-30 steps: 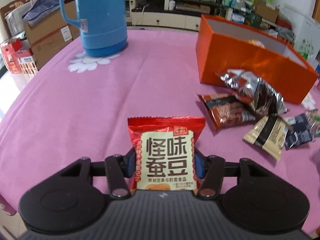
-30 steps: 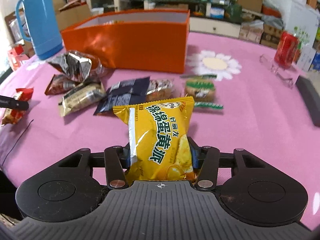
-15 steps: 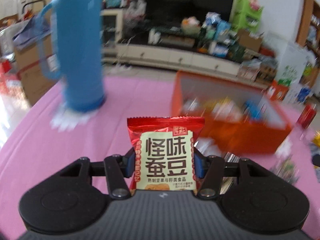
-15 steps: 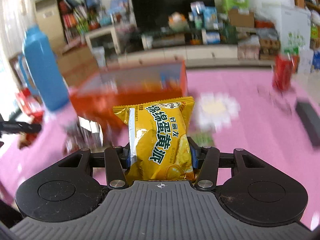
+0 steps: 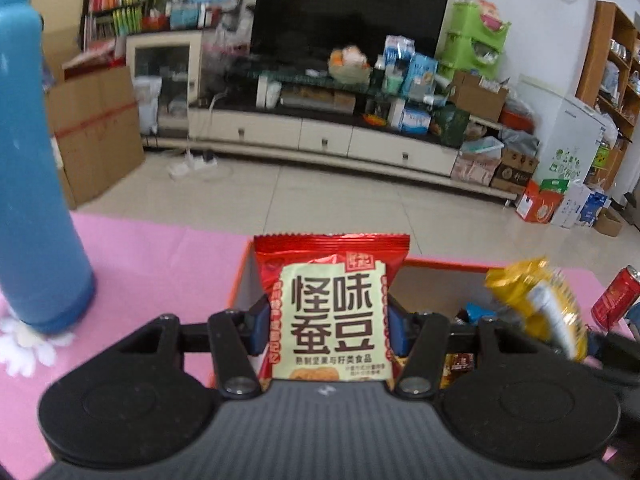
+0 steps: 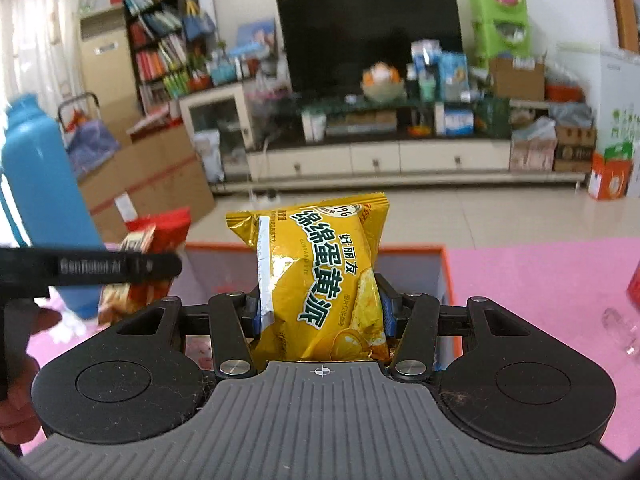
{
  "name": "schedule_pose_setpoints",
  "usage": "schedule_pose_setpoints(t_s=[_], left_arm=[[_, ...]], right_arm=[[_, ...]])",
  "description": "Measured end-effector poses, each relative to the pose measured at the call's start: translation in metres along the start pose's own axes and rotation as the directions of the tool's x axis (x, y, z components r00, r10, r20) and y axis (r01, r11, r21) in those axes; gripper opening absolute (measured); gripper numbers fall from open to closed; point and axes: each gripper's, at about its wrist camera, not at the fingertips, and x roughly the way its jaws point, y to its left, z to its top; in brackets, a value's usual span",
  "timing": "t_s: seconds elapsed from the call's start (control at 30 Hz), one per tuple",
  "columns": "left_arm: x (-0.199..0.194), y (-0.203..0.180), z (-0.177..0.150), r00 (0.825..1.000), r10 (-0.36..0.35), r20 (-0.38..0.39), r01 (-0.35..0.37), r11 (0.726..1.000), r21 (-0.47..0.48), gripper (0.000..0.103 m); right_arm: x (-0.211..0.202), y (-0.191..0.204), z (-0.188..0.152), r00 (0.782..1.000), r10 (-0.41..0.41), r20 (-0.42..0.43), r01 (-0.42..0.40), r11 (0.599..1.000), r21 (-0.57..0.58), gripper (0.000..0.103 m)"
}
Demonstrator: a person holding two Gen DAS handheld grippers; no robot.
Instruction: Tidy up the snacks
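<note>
Both packets are up over the orange box [image 5: 440,268] right now, neither dropped in yet. The left tongs [image 5: 326,320] are clamped on the red bean snack packet [image 5: 333,304], held upright above the box's left end. The right tongs [image 6: 318,312] pinch the yellow custard pie packet [image 6: 316,276] above the same box, which sits on the pink table [image 5: 152,256] beside the blue thermos [image 5: 32,184]. A few wrappers already show inside, so I'd guess partway done; letting go comes next.

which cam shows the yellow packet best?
Right wrist: the yellow packet sits front-on and sharp, clamped in the right gripper, label readable. The left wrist view shows it only side-on and blurred at the right, above the orange box.
</note>
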Motion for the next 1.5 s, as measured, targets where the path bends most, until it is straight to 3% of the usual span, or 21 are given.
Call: schedule_pose_setpoints(t_s=[0.17, 0.2, 0.23, 0.3, 0.4, 0.6, 0.63, 0.77, 0.9, 1.13, 1.3, 1.5], left_arm=[[0.02, 0.004, -0.001, 0.998, 0.053, -0.018, -0.052, 0.999, 0.01, 0.059], [0.021, 0.005, -0.002, 0.998, 0.058, -0.019, -0.058, 0.998, 0.015, 0.061], [0.02, 0.006, -0.002, 0.997, 0.07, -0.015, -0.069, 0.997, 0.022, 0.071], [0.012, 0.007, -0.001, 0.997, 0.072, 0.019, -0.072, 0.997, 0.028, 0.072], [-0.007, 0.003, 0.001, 0.994, 0.073, 0.083, -0.077, 0.996, 0.045, 0.074], [-0.055, -0.002, -0.012, 0.983, 0.082, 0.161, -0.099, 0.99, 0.097, 0.082], [-0.064, -0.002, -0.018, 0.982, 0.086, 0.168, -0.104, 0.989, 0.101, 0.088], [-0.097, 0.004, -0.055, 0.981, 0.105, 0.161, -0.128, 0.982, 0.141, 0.088], [-0.121, 0.013, -0.1, 0.985, 0.131, 0.111, -0.147, 0.977, 0.155, 0.089], [-0.138, 0.024, -0.148, 0.988, 0.151, 0.033, -0.155, 0.979, 0.135, 0.09], [-0.138, 0.029, -0.156, 0.989, 0.149, 0.005, -0.149, 0.983, 0.11, 0.091], [-0.129, 0.037, -0.158, 0.988, 0.153, -0.025, -0.15, 0.985, 0.091, 0.092]], right_arm=[[0.035, -0.007, -0.016, 0.996, -0.019, -0.084, 0.022, 0.999, 0.039, 0.033], [0.04, -0.007, -0.017, 0.995, -0.016, -0.095, 0.02, 0.999, 0.042, 0.037], [0.044, -0.006, -0.019, 0.995, -0.018, -0.1, 0.022, 0.999, 0.041, 0.038], [0.044, -0.006, -0.02, 0.995, -0.022, -0.096, 0.027, 0.998, 0.051, 0.049], [0.027, -0.001, -0.014, 0.999, -0.012, -0.032, 0.014, 0.998, 0.061, 0.072], [-0.019, -0.004, -0.007, 0.998, -0.047, 0.05, 0.046, 0.999, 0.027, 0.085], [-0.028, -0.007, -0.009, 0.998, -0.04, 0.051, 0.038, 0.998, 0.041, 0.086], [-0.067, -0.017, -0.022, 0.998, -0.026, 0.056, 0.022, 0.997, 0.071, 0.093], [-0.104, -0.027, -0.061, 0.999, -0.03, 0.031, 0.026, 0.991, 0.129, 0.093], [-0.145, -0.05, -0.133, 0.996, -0.015, -0.086, 0.039, 0.957, 0.287, 0.093], [-0.157, -0.061, -0.148, 0.994, -0.055, -0.095, 0.082, 0.95, 0.301, 0.093], [-0.14, -0.071, -0.147, 0.986, -0.076, -0.15, 0.123, 0.933, 0.338, 0.093]])
